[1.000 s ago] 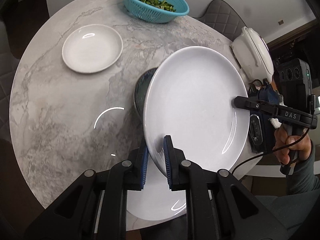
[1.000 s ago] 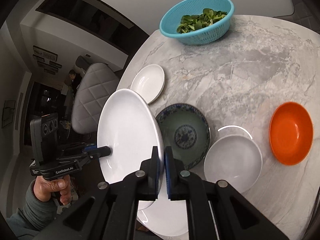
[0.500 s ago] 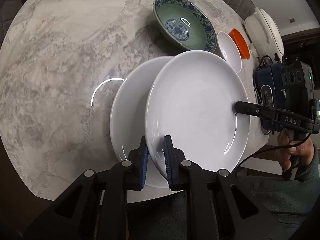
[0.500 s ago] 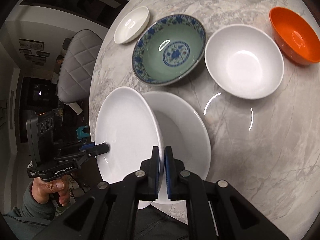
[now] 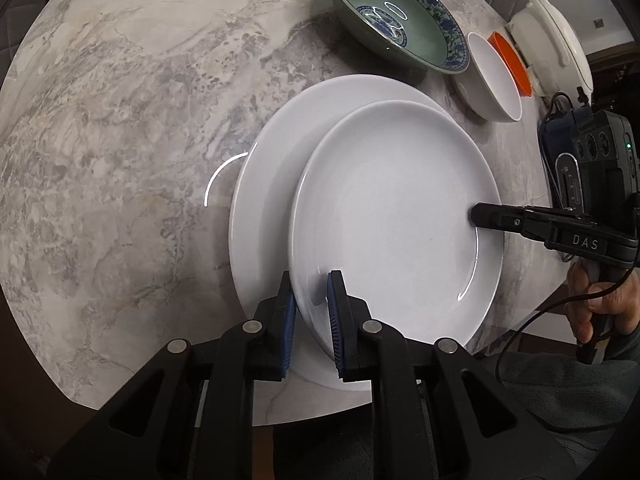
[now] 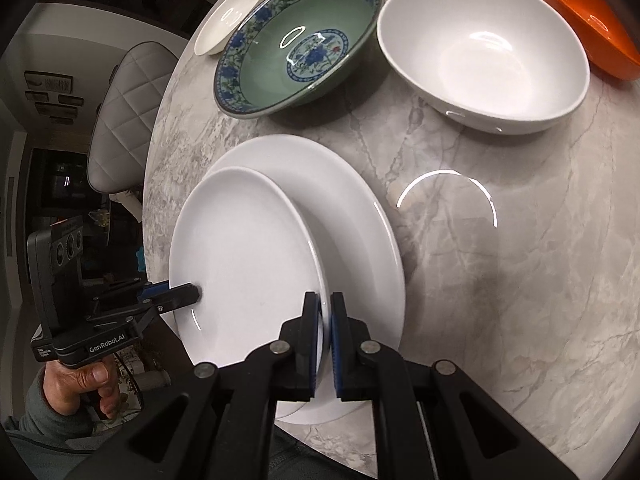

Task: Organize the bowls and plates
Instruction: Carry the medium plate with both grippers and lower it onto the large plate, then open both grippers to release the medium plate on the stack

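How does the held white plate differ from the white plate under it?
The held plate is gripped at opposite rims by the left gripper and right gripper; the lower plate is untouched by either. The held plate is tilted, while the lower plate lies flat on the table. The held plate sits offset, not centred, over the lower plate. Both are plain white, round and empty.

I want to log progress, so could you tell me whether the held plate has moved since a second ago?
Yes. The held plate has come down toward the table, now over the lower plate, nearer the patterned bowl.
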Available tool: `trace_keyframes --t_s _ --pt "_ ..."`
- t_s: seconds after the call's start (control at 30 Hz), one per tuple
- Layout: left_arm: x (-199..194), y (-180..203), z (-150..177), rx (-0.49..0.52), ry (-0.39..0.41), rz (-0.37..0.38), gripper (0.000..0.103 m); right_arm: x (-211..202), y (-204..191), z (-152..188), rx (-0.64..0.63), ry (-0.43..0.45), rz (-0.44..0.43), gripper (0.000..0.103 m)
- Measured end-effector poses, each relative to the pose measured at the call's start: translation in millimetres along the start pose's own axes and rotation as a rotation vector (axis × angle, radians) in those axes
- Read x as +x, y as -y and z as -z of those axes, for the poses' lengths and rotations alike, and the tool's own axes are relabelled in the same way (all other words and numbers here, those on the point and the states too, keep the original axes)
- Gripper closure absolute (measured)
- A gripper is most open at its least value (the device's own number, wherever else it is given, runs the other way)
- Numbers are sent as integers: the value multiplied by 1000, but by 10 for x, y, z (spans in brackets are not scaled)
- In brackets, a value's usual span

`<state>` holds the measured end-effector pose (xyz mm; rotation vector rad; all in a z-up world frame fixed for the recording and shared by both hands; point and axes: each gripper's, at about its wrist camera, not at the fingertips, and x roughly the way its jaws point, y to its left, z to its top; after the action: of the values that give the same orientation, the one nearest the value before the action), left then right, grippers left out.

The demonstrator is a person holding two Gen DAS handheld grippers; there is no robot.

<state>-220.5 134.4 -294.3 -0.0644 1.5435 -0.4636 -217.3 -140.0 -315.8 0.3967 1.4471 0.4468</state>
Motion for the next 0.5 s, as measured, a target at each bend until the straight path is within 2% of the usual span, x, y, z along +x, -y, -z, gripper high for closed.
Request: trace_keyframes --t_s 0.3,0.5 --pt "160 63 -83 6 8 -17 90 66 66 4 -18 -2 20 94" --pt "59 -46 -72 -3 29 -13 84 79 20 6 -72 6 37 93"
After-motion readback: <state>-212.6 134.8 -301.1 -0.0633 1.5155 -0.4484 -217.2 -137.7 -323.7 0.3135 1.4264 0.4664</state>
